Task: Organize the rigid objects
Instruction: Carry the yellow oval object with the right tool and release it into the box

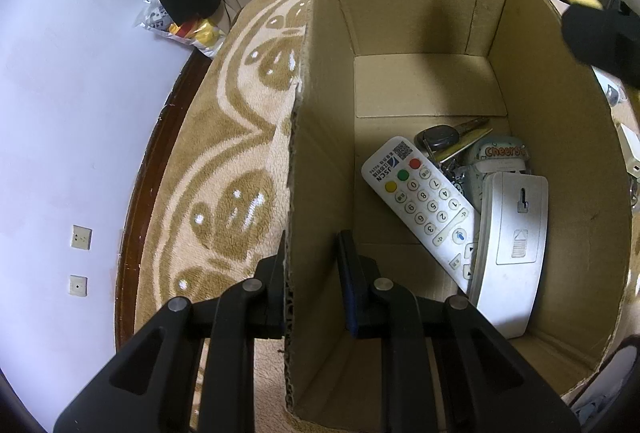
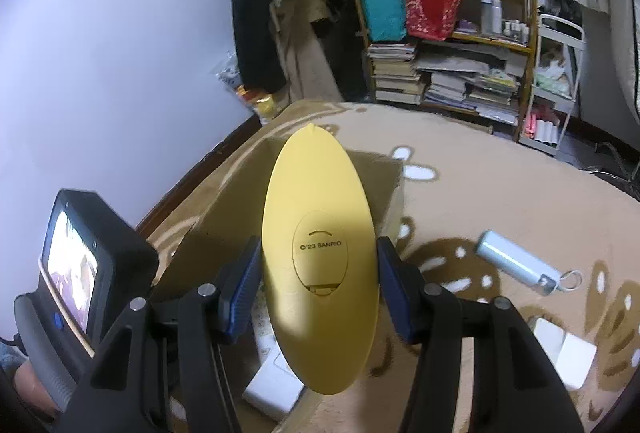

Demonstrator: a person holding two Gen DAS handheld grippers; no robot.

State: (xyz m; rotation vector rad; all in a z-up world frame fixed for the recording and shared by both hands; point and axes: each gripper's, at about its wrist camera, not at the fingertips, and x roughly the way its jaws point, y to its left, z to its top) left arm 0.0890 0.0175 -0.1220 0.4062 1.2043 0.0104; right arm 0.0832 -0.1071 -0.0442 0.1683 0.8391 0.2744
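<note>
Box: cardboard box (image 1: 420, 33), plain brown corrugated board, open top, raw fluted edge showing on its left wall. It stands on a beige plush blanket (image 1: 240, 137) with a looping tan pattern. All places below are given from this box.
Left gripper: left gripper (image 1: 312, 265) straddles the box's left wall, one black finger outside and one blue-padded finger inside, closed narrow onto the cardboard.
Inside box, floor: white remote (image 1: 424, 205), long flat plastic bar with round number keys and red, green and yellow buttons; long axis diagonal, coloured-button end toward the far wall.
Inside box, right wall: white curved device (image 1: 512, 253), smooth matt plastic, back side up with a hanging slot and a battery door, leaning on the remote's near end.
Inside box, behind the remote: car key (image 1: 444, 137), dark fob with a metal blade pointing right; a pale case printed "Cheers" (image 1: 500, 157) beside it.
Right gripper: right gripper (image 2: 318, 281) clamps a yellow oval item (image 2: 320, 253) across its width, pads on both edges.
Yellow oval item: smooth matt plastic, lens-shaped, oval battery door marked "'23 SANRIO"; long axis runs along the fingers, pointed tip away from the camera, held above the box.
Right of box, on blanket: pale blue cylinder with a cord loop (image 2: 520, 265), lying diagonal; two white blocks (image 2: 564, 349) nearer the camera.
</note>
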